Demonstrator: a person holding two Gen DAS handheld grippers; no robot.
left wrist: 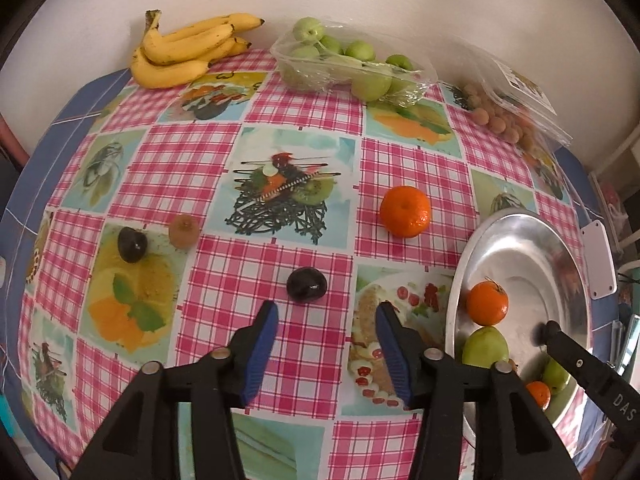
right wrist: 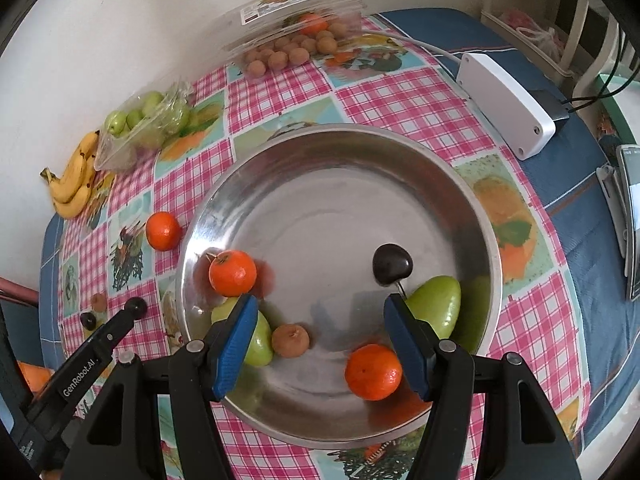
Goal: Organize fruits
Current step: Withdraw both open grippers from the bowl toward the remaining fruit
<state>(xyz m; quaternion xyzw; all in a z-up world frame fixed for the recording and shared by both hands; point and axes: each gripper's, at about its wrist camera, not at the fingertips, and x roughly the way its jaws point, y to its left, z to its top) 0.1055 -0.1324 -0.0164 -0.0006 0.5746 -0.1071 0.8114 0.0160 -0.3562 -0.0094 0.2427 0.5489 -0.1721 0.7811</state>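
My left gripper (left wrist: 326,312) is open over the checked tablecloth, with nothing between its blue pads. A dark plum (left wrist: 307,284) lies on the cloth just beyond its fingertips. Farther left lie a second dark plum (left wrist: 132,245) and a small brown fruit (left wrist: 184,231); an orange (left wrist: 405,212) sits to the right. My right gripper (right wrist: 320,308) hangs open and empty over the metal bowl (right wrist: 340,130). The bowl holds two oranges (right wrist: 233,273) (right wrist: 373,372), two green fruits (right wrist: 434,308) (right wrist: 260,340), a dark plum (right wrist: 392,264) and a brown fruit (right wrist: 291,340).
Along the wall lie bananas (left wrist: 180,52), a plastic bag of green fruits (left wrist: 348,64) and a clear box of small brown fruits (left wrist: 500,120). A white box with a cable (right wrist: 508,108) and a phone (right wrist: 632,220) sit right of the bowl.
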